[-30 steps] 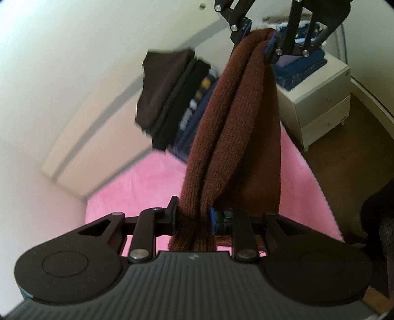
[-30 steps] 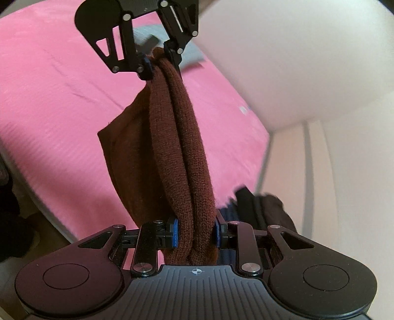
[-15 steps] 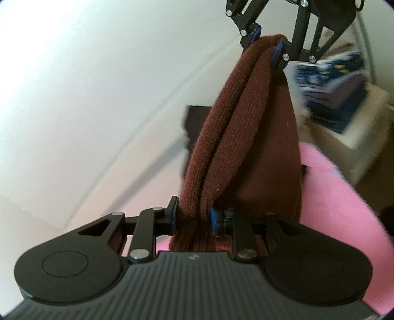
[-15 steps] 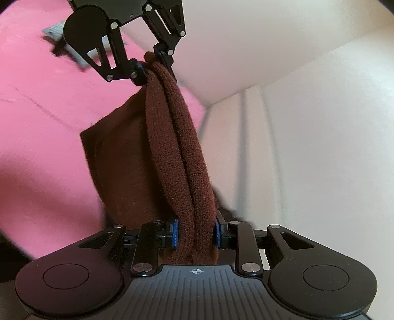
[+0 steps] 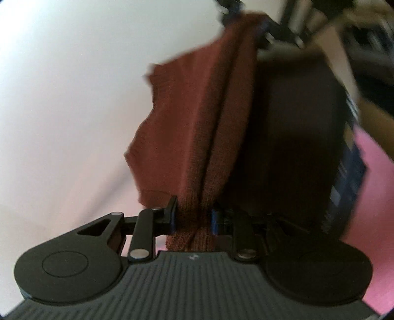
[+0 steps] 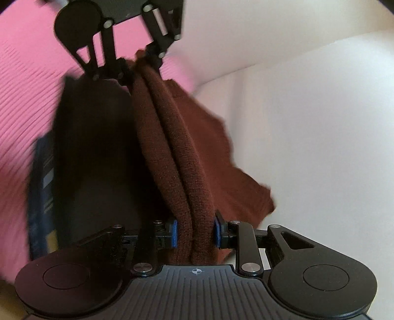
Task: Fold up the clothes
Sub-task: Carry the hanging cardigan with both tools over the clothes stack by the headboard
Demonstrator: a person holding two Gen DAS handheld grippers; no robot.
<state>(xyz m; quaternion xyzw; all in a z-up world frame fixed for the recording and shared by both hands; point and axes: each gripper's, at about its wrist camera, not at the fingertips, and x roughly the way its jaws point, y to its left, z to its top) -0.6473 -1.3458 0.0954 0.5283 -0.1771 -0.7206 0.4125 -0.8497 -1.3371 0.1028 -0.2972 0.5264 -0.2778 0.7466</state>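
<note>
A folded brown knitted garment point(image 5: 211, 137) hangs stretched between both grippers. My left gripper point(image 5: 193, 219) is shut on one bunched end of it, the blue pads pressing the folds. My right gripper point(image 6: 195, 232) is shut on the other end of the brown garment point(image 6: 182, 160). Each gripper shows at the top of the other's view, the right gripper point(image 5: 248, 22) blurred and the left gripper point(image 6: 140, 61) sharper. A loose flap of the garment swings out toward the white wall. Directly beside and below the garment lies a stack of folded dark clothes point(image 5: 295, 137), also in the right wrist view as the dark stack point(image 6: 98, 160).
The pink bedspread point(image 6: 27, 98) spreads around the stack, and the same pink cover point(image 5: 374, 233) shows at the right. A white wall point(image 5: 61, 98) borders the bed. Blurred furniture and a pale object point(image 5: 344, 49) lie at the upper right.
Both grippers have swept sideways with the garment toward the wall end of the bed. The dark folded stack, far off before, now lies right under and beside the garment. The garment's flap swings out.
</note>
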